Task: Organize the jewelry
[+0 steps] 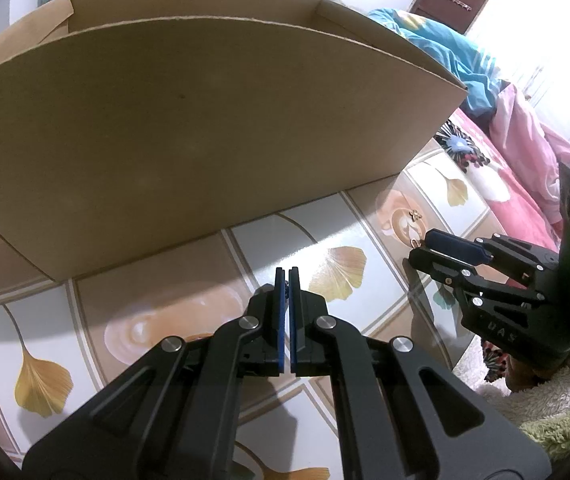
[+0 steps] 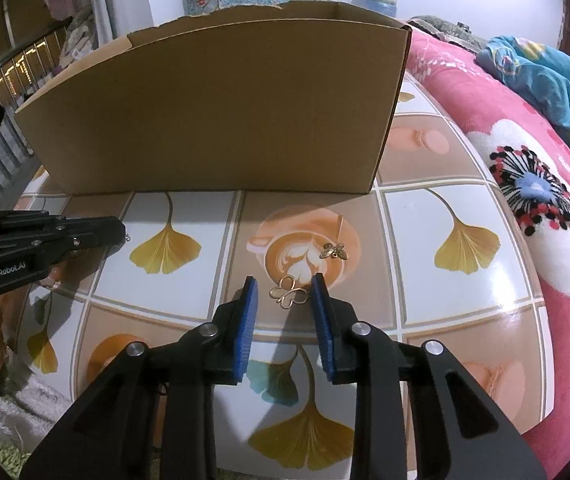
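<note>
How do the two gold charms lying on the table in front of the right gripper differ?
The butterfly charm is an open wire outline; the bee charm is a solid, darker little figure. The butterfly charm looks larger than the bee charm. The butterfly charm lies between the fingers of the right gripper, untouched by the pads, while the bee charm lies beyond them, nearer the cardboard box. Both are gold-coloured and rest flat on the coffee-cup tile.

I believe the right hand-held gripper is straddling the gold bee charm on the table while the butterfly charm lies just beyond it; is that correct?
Not quite: the charms are swapped. In the right wrist view the right hand-held gripper straddles the gold butterfly charm on the table, pads not yet touching it, while the bee charm lies just beyond it.
</note>
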`<state>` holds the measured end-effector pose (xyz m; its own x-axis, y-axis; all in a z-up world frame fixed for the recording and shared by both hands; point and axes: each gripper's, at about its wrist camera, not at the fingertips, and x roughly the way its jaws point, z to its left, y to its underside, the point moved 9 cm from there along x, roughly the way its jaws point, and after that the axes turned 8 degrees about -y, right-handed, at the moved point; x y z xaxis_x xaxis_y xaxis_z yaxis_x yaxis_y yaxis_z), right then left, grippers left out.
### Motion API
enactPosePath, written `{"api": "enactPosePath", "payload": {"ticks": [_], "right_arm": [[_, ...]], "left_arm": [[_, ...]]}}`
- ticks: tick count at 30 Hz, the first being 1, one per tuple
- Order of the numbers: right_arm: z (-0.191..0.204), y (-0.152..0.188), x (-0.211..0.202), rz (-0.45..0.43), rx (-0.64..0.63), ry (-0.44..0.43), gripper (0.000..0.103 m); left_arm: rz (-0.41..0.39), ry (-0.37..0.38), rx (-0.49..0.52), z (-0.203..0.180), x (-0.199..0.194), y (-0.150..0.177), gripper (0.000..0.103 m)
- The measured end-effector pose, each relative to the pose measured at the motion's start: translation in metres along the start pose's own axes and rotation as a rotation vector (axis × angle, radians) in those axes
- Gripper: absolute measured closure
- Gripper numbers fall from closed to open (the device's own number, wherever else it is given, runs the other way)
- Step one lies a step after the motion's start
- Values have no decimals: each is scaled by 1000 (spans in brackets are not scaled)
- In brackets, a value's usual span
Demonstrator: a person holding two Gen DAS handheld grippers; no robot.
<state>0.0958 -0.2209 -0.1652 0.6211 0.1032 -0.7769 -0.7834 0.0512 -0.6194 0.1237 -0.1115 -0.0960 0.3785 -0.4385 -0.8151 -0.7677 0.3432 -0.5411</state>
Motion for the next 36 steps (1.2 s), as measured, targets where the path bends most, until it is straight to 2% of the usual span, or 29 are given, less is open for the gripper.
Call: {"api": "enactPosePath", "payload": {"ticks": [3,11,13,14,21,24,25,26,27,36], "right_arm": [[-1,-1,0,2,2,-2,83],[-1,-2,0,3,12,-12,84],[-2,-2,0,3,16,-16,94],[-2,-2,0,5,18,-25,95],[-4,-3,-2,4,25,-32,95],[-2,-4,-5,-1,11,-34,91],[-1,-4,-4,4,4,-30,87],[-1,-3,-4,8,1,-28,79],[-2,-3,-4,9,-1,-22,76],[2,-3,5,91,-33,-12,76]], "left_arm": [[1,0,0,0,0,0,102],[-2,0,1,0,-1,0,102],[-3,-1,-1,0,0,0,102],[-4,0,-1,0,-1,0,102],[-6,0,-2,1,-1,-1,102],[-5,2,-3,1,-1,-1,102],[-5,0,-3,1,-1,-1,102],[-5,0,-3,1,-1,0,102],[-5,0,-4,2,-2,-1,102],[-4,-1,-7,4,-2,-1,102]]}}
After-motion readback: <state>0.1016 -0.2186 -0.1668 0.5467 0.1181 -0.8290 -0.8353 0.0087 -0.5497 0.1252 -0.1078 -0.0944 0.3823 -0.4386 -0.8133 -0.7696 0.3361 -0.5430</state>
